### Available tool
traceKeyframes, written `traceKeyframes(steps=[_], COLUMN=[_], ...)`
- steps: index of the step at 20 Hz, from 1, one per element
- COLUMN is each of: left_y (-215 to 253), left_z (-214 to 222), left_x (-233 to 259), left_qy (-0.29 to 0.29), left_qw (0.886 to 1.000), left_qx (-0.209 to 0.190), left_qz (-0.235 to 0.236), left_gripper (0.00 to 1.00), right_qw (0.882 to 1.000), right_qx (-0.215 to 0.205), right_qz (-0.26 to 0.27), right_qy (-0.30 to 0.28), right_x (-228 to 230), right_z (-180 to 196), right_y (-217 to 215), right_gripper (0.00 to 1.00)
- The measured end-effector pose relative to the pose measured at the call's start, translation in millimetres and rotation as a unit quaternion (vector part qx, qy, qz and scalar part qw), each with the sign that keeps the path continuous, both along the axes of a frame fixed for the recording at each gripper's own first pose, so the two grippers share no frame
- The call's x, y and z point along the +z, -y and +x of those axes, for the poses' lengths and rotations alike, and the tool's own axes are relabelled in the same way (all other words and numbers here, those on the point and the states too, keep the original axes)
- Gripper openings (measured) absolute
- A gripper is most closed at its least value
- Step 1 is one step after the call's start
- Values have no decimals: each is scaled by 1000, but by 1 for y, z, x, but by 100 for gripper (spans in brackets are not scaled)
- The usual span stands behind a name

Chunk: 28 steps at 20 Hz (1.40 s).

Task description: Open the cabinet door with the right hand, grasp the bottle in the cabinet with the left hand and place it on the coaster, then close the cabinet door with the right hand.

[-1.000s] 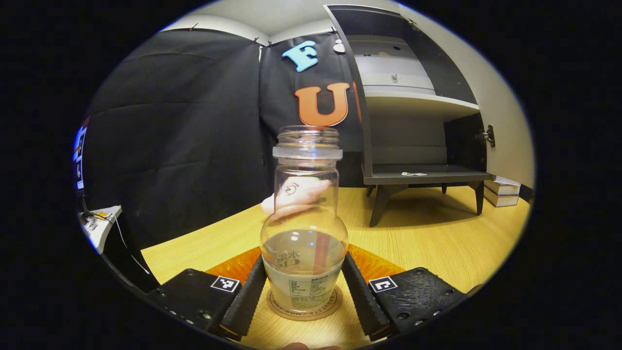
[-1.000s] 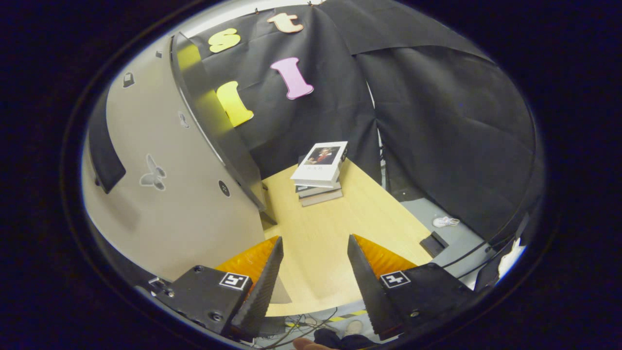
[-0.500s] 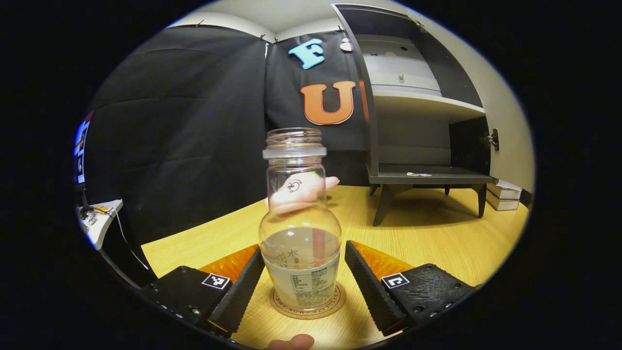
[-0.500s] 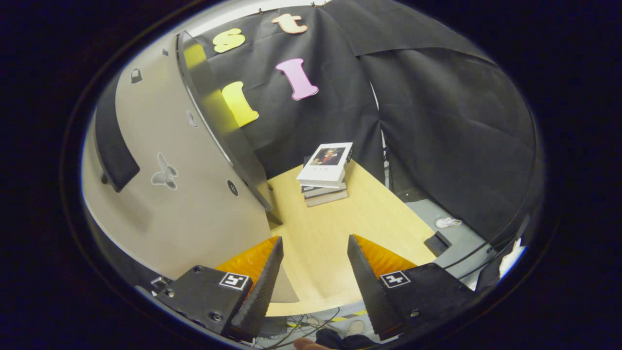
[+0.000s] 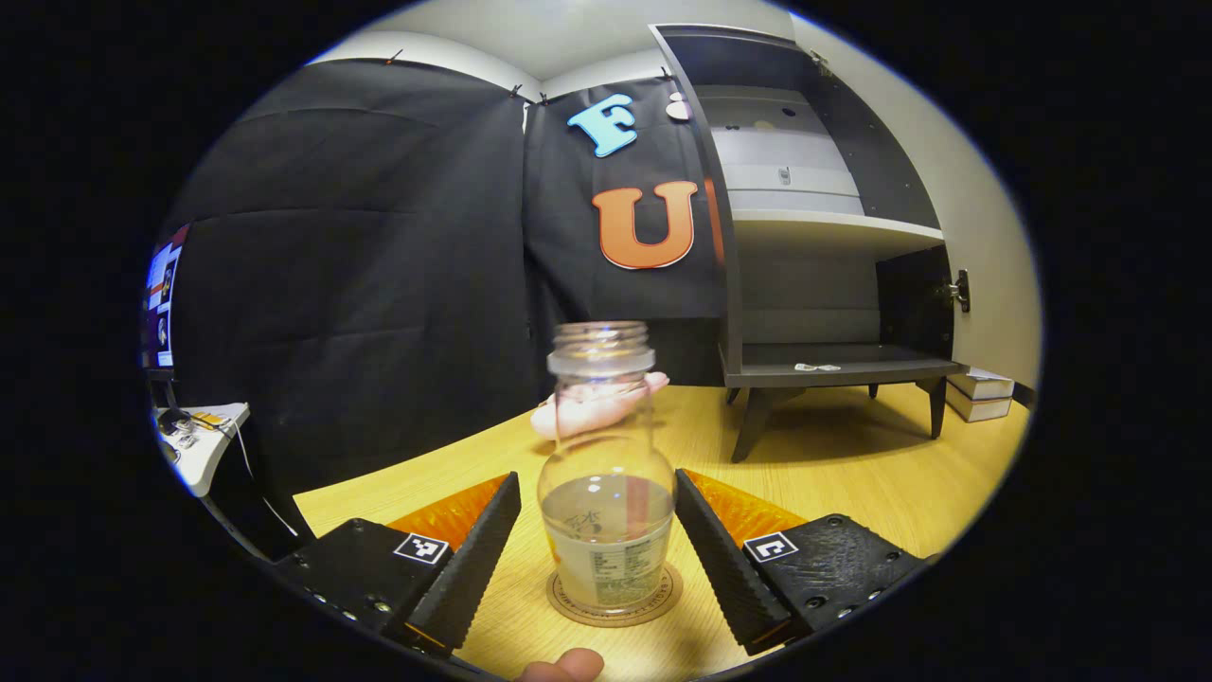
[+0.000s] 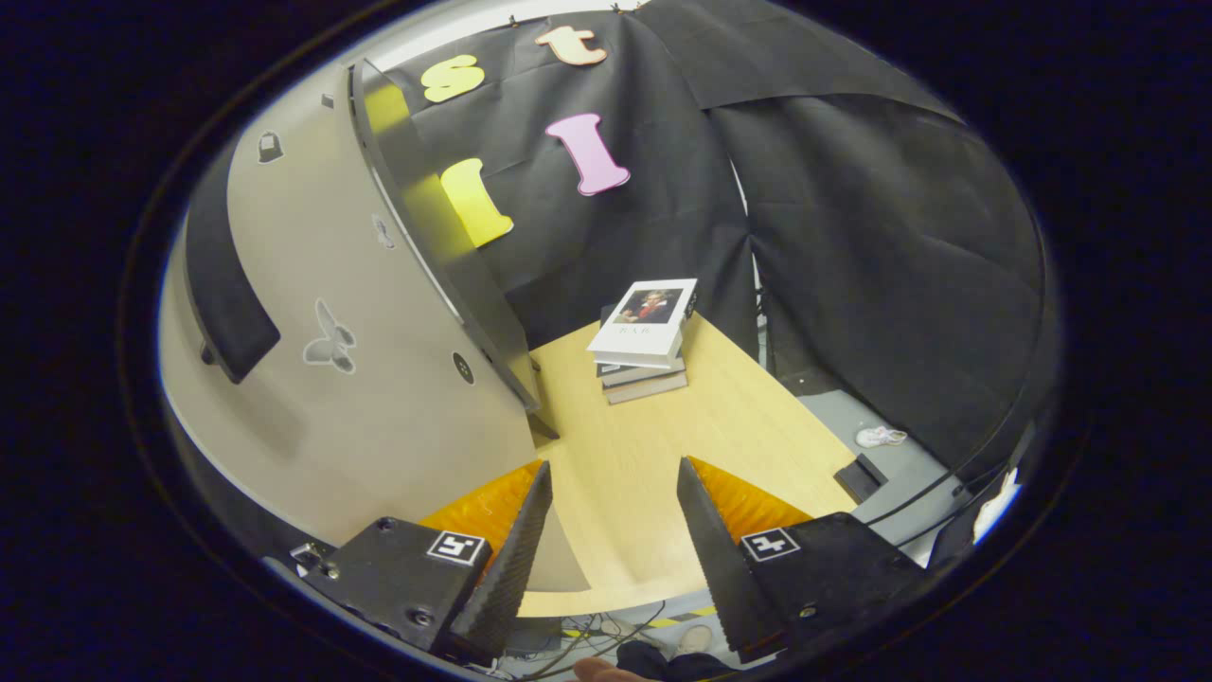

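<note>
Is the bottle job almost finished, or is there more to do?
Almost! The door is open, and the bottle stands upright on the coaster. The left claw is open around it, fingers apart from the glass. The right claw is open beside the door. Left: shutting that door.

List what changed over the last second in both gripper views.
The left hand-held gripper let go of the clear glass bottle, opened and drew back. The bottle stayed upright on the round cork coaster. The right hand-held gripper stayed open beside the open beige cabinet door.
</note>
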State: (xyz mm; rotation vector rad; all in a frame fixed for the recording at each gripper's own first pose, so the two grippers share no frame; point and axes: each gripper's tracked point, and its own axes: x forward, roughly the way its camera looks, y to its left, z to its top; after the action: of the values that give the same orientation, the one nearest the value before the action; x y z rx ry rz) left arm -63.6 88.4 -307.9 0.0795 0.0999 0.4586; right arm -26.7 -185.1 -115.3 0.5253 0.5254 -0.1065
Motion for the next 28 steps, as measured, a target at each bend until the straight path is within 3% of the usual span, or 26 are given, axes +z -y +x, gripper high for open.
traceKeyframes(steps=[3, 4, 11, 12, 15, 17, 20, 21, 22, 23, 25, 28], left_y=[7, 10, 33, 40, 63, 80, 115, 126, 133, 139, 148, 162], left_z=[3, 4, -24, -26, -38, -41, -36, -32, -32, -30, -29, -27], left_x=[32, 47, 206, 218, 253, 274, 297, 305, 309, 316, 322, 310], left_qy=[13, 18, 63, 57, 48, 35, 10, 6, 3, 7, 13, 11], left_qw=[1000, 1000, 990, 990, 994, 994, 988, 985, 983, 982, 981, 977], left_qx=[-15, -21, -58, -68, -88, -104, -153, -169, -181, -187, -194, -213], left_qz=[9, 14, 115, 107, 44, 22, 9, 9, 10, 14, 17, -13], left_gripper=[98, 97, 96, 100, 96, 96, 96, 96, 96, 96, 96, 96], right_qw=[1000, 1000, 995, 993, 988, 982, 969, 963, 958, 957, 955, 952], right_qx=[-3, -7, -18, -21, -23, 11, 49, 71, 93, 95, 99, 108], right_qz=[15, 23, 77, 84, 88, 84, 20, 8, 4, -8, -22, -6], right_qy=[8, 15, 59, 74, 128, 169, 240, 260, 272, 275, 278, 285], right_x=[5, 9, 28, 39, 82, 118, 170, 184, 193, 194, 194, 199], right_z=[-1, 0, 1, 1, -1, -7, -20, -26, -30, -31, -32, -36], right_y=[4, 6, 7, 8, 15, 11, 13, 3, -11, -12, -13, -28], right_gripper=[80, 84, 84, 84, 84, 84, 83, 78, 78, 83, 82, 81])
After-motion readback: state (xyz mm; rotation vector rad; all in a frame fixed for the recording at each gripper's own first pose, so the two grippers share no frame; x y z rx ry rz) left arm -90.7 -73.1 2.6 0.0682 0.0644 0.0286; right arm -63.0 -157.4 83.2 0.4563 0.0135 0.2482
